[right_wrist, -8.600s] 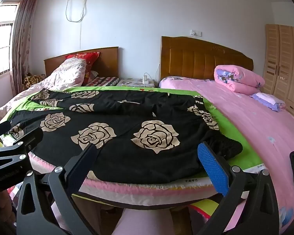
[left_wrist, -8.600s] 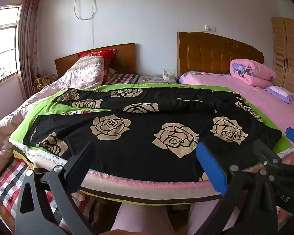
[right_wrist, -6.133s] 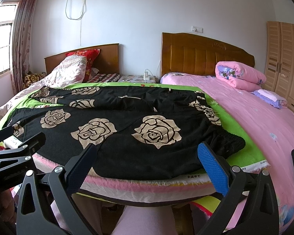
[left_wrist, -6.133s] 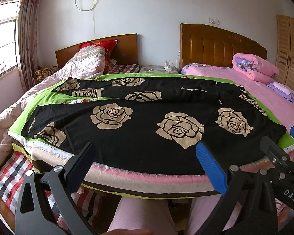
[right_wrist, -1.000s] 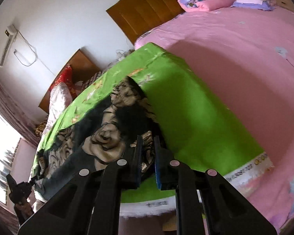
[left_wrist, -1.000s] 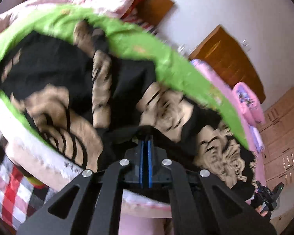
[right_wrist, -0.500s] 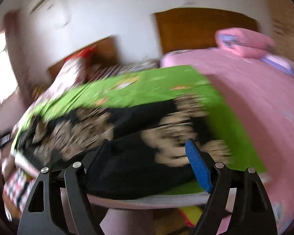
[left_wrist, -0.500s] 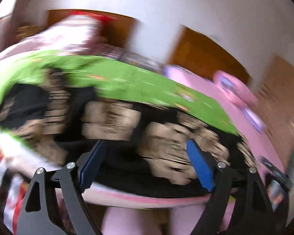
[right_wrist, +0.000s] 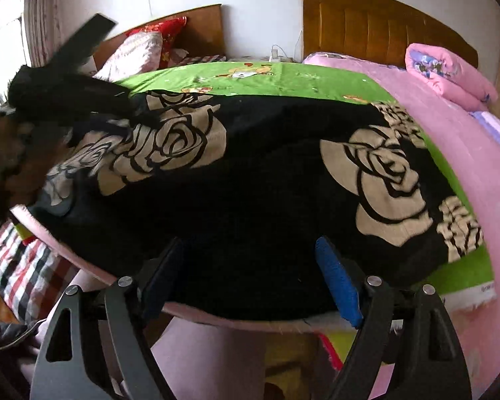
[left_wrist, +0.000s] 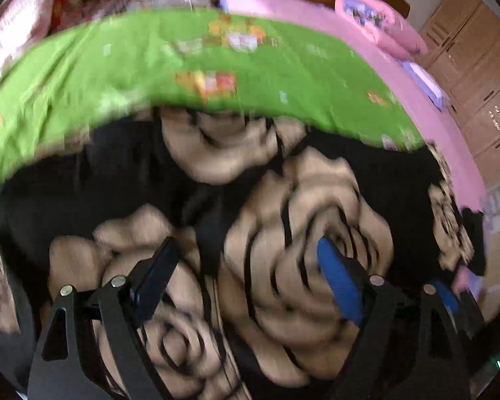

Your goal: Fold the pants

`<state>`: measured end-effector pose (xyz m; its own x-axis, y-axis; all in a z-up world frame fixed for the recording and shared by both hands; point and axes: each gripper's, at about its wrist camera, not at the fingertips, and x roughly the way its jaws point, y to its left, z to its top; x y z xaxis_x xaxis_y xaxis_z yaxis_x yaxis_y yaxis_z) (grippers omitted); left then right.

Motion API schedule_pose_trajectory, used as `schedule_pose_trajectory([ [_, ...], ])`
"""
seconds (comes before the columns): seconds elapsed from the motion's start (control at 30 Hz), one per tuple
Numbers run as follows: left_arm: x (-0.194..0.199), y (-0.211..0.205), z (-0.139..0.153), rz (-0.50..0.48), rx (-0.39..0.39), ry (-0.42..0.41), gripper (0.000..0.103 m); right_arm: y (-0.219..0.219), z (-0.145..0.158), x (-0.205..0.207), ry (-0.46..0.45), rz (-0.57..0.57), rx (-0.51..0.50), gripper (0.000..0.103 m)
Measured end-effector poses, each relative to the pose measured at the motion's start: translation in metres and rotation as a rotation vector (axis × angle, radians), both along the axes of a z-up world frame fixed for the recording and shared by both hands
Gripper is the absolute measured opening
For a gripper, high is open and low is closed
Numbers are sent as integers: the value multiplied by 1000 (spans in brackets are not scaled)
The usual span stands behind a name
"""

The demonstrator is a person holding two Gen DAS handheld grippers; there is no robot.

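Observation:
The black pants with beige roses [right_wrist: 256,173] lie folded in half lengthwise on the green sheet [right_wrist: 283,80], along the bed's near edge. In the left wrist view the pants [left_wrist: 300,233] fill the lower frame, blurred. My left gripper [left_wrist: 246,273] is open and empty, close above the fabric. My right gripper [right_wrist: 250,273] is open and empty, at the near edge of the pants. The left gripper's body also shows in the right wrist view [right_wrist: 66,76], over the left end of the pants.
A pink bed [right_wrist: 466,153] with a rolled pink quilt [right_wrist: 446,73] is on the right. A second bed with pillows [right_wrist: 140,53] and a checked sheet [right_wrist: 23,266] is on the left. Wooden wardrobes [left_wrist: 476,66] stand at the far right.
Both grippers, shut on the pants a second ago, have opened and let go. The far leg now lies over the near one. The left gripper has dropped low over the fabric.

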<state>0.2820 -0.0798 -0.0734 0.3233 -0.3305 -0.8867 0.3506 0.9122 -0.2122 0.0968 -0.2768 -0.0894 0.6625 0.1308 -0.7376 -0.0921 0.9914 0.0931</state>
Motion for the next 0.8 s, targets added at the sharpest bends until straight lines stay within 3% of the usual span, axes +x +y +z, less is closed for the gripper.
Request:
schedule_pose_trajectory([
  [0.17, 22, -7, -5, 36, 34, -24, 92, -12, -3, -9, -11, 21, 52, 78],
  [0.33, 28, -28, -6, 52, 148, -68, 95, -17, 5, -16, 8, 0, 88, 78],
  [0.37, 27, -28, -2, 74, 146, -65, 88, -20, 10, -17, 0, -13, 100, 78],
  [0.43, 13, -30, 20, 83, 77, -98, 87, -29, 25, -21, -65, -22, 106, 79],
  [0.5, -7, -47, 39, 21, 37, -150, 88, -37, 32, -20, -95, -50, 97, 81],
  [0.57, -20, -71, 43, -55, 63, -173, 89, -47, 29, -13, -81, -98, 90, 82],
  [0.7, -24, -103, 13, -127, 123, -102, 91, -61, 3, -3, -4, -146, 111, 83],
  [0.77, -17, -105, -4, -121, 145, -55, 95, -60, -1, -7, -25, -132, 108, 84],
  [0.8, -18, -102, -6, -119, 158, -94, 98, -59, -1, -8, -31, -125, 97, 85],
])
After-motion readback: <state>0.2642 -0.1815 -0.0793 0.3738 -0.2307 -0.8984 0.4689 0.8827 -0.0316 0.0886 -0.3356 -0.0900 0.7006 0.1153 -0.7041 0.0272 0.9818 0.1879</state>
